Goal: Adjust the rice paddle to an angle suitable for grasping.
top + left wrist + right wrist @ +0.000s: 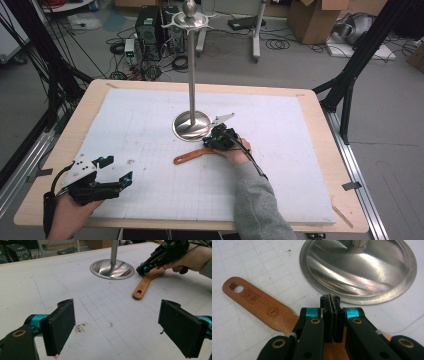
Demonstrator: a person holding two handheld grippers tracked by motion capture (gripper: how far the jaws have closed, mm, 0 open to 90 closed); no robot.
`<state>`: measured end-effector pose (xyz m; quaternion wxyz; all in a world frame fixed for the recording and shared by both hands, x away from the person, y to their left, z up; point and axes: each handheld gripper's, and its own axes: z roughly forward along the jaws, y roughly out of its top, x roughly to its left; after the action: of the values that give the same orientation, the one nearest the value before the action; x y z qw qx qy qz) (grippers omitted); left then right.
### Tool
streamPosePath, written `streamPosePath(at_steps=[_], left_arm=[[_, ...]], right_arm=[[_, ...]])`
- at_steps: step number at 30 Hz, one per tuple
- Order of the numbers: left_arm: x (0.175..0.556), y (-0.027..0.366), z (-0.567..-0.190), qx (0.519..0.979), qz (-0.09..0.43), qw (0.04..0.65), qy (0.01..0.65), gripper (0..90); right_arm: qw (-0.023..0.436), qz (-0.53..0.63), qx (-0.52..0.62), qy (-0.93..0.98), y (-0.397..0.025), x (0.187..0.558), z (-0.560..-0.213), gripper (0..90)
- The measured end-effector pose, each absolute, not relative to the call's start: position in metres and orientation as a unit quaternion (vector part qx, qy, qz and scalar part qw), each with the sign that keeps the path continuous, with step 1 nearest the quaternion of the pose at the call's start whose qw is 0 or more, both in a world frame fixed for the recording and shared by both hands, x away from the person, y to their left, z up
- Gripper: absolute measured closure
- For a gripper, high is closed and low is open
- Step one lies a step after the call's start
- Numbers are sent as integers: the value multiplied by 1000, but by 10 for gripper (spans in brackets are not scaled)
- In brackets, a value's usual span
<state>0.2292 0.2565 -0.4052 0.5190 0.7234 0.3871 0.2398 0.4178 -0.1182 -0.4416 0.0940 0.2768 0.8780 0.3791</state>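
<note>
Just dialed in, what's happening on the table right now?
The right tool sits low over the wide end of a wooden spatula lying flat beside the metal stand's base. Its jaws look pressed together, with nothing visibly between them. The left tool waits open near the table's front left corner, holding nothing.

Worktop: a wooden table [320, 125] covered by a white gridded mat [150, 125].
Stand: a metal stand [192, 75] rises upright, its round base near the middle of the mat, toward the far edge.
Spatula: a wooden spatula [192, 156] lies flat just in front of the base, handle toward the left edge.
Right gripper: the right gripper [220, 139] sits over the spatula's wider end, beside the base, held by a hand in a grey sleeve [257, 200].
Left gripper: the left gripper [117, 170] is near the near left corner, jaws apart, well apart from the spatula.
</note>
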Motion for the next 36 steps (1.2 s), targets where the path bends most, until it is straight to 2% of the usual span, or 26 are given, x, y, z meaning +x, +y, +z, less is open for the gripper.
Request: streamPosePath(at_steps=[16,26,36], left_arm=[[237,248,-405,729,234,521,378,145],[244,240,-405,735,226,522,369,145],[245,236,-407,741,223,516,366,146]], right_arm=[[107,373,288,875,-135,414,-441,900],[96,365,298,876,-146,409,-439,900],[112,366,296,875,-149,413,-440,900]])
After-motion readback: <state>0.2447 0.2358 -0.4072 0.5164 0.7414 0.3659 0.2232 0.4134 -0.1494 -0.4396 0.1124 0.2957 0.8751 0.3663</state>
